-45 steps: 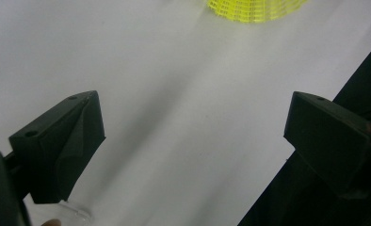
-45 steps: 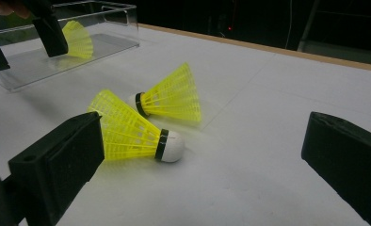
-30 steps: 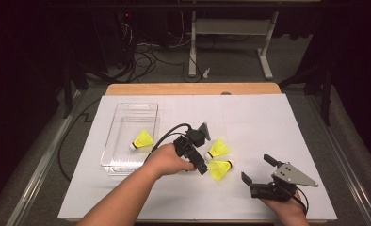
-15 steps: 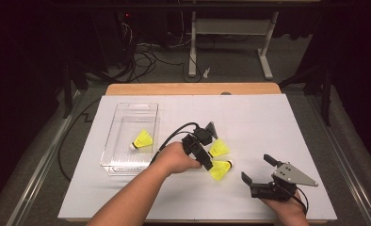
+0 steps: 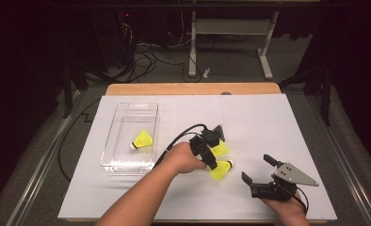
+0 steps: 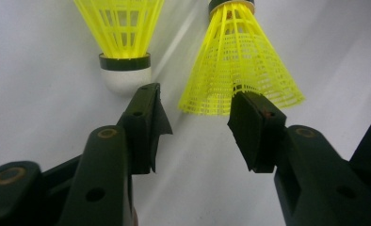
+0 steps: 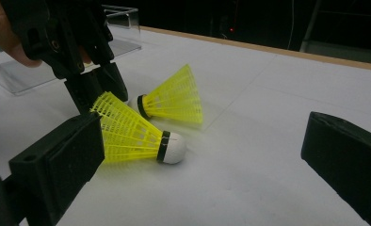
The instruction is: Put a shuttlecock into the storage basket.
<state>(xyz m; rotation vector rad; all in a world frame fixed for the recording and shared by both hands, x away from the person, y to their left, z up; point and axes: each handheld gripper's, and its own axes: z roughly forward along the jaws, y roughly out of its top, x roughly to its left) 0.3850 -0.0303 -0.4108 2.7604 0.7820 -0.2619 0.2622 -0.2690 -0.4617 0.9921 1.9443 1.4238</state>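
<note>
Shuttlecocks, three: the near shuttlecock (image 5: 221,170) and the far shuttlecock (image 5: 220,149) have yellow plastic mesh skirts, slightly glossy, with smooth white matt caps banded in dark tape; the boxed shuttlecock (image 5: 142,141) looks the same.
Storage box (image 5: 111,141): clear hard plastic, glossy, with bright reflections on its walls.
Table cover (image 5: 268,122): white, matt, smooth, paper-like sheet.
Table edge (image 5: 193,89): pale wood, satin finish.
Left gripper (image 6: 197,117): black matt plastic, jaw pads faintly textured, brass-coloured inserts.
Right gripper (image 5: 256,170): black matt plastic, with a grey matt plate (image 5: 294,175).
</note>
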